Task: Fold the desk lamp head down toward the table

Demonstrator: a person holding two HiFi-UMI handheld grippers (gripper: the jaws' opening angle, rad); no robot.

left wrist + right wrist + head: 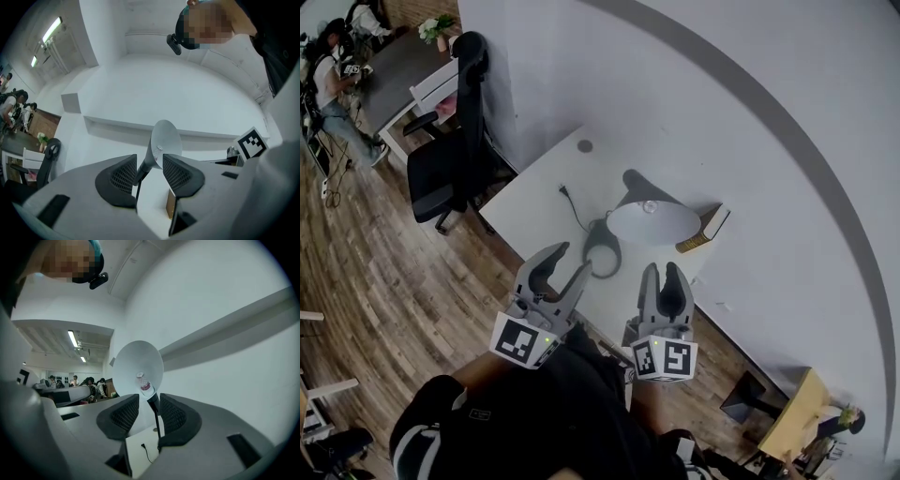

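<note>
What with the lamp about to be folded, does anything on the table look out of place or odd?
The desk lamp's cord lies loose on the white table, its plug unconnected. The lamp shade is tipped up, bulb showing. A book sits askew beside it. Nothing looks spilled or broken.

The white table point(530, 211) has its far edge against the wall. The desk lamp point(654, 222) stands toward its right end, with a black cord point(574, 208) trailing over the middle to a loose plug. A book point(705, 230) sits at the far right corner, and a round grommet point(585, 146) near the far left one.
</note>
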